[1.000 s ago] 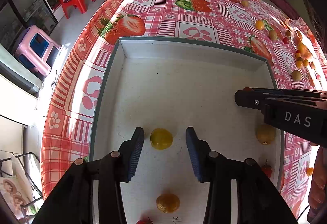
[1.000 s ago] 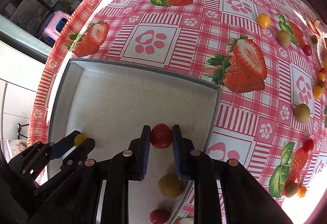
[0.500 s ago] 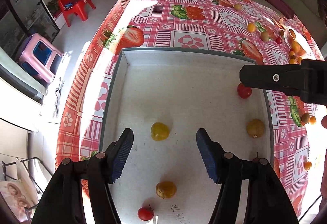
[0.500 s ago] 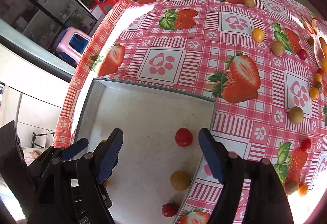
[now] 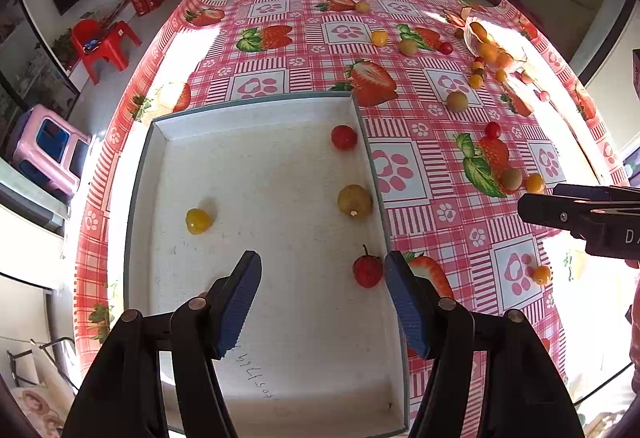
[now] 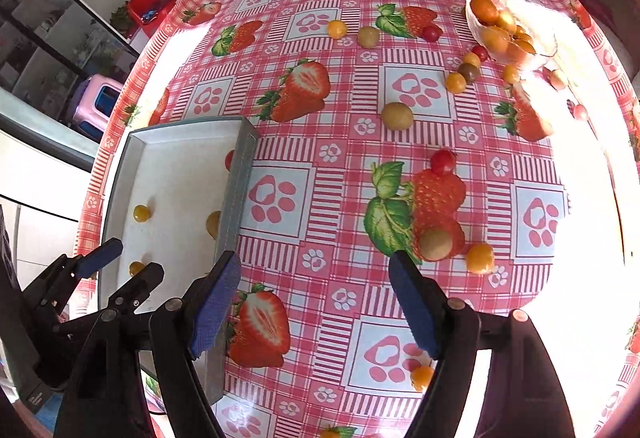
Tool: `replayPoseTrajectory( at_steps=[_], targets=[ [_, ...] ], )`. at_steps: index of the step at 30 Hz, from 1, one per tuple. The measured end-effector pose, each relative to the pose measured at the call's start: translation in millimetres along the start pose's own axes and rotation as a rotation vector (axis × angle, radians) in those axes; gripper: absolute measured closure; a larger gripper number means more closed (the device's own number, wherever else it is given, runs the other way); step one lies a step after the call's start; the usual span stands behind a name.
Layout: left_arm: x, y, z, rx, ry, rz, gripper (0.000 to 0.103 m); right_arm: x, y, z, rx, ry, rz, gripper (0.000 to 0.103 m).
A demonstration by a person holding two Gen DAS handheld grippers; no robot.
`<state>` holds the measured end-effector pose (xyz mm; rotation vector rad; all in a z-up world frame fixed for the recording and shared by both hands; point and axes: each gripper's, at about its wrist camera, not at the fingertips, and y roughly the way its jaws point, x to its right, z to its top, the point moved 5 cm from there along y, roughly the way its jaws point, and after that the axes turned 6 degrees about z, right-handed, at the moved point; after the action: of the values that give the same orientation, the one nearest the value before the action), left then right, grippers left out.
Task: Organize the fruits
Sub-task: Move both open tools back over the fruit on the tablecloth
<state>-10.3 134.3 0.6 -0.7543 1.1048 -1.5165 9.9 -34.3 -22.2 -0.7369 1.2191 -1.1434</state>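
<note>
**Both grippers pulled back from the tray**

Since a second ago the right gripper point(image 6: 316, 298) has let go of the red tomato point(image 5: 343, 137) and swung out over the tablecloth point(image 6: 344, 110), and the left gripper point(image 5: 322, 302) has drawn back toward the near end of the tray point(image 5: 256, 106). Both now hang with their jaws spread wide and nothing between them.

Largest first: the tablecloth, red check with strawberry and paw prints, covers the whole table. On it sits the white tray, its long axis running away from the left camera. A glass bowl point(image 6: 516, 34) of orange fruit stands at the far right, well apart from the tray.

Inside the tray lie 4 fruits in the left view: the red tomato near the far right corner, a brown-green fruit point(image 5: 354, 201) beside the right wall, a strawberry point(image 5: 367, 270) with its stem pointing away, just beside the left gripper's right finger, and a yellow tomato point(image 5: 197, 221) toward the left wall. Loose fruit is scattered across the cloth; a brown-green fruit point(image 6: 435, 244) and an orange tomato point(image 6: 480, 258) lie just ahead of the right gripper. The tray's right wall hides part of its contents from the right camera.
</note>
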Motion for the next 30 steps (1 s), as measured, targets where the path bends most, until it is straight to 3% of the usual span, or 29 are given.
replayPoseTrajectory(
  at_steps=[7,13,22,30],
  targets=[
    [52.2,-24.8,-22.1,-0.021,-0.035,-0.007,0.038,55.2,-6.1,-48.7,-0.082,-0.001,-0.057,0.023],
    [92.4,-24.6,-60.3,-0.105,-0.094,0.011,0.038,76.4,-4.5,-60.0,-0.11,-0.074,-0.035,0.023],
    [148.5,-5.6,-113.8,-0.206,-0.155,0.022,0.038,77.7,2.1,-71.9,-0.164,-0.227,0.027,0.026],
    [157.6,9.7,-122.8,-0.198,-0.195,0.057,0.038,65.6,18.3,-82.5,-0.189,-0.295,0.027,0.036]
  ],
)
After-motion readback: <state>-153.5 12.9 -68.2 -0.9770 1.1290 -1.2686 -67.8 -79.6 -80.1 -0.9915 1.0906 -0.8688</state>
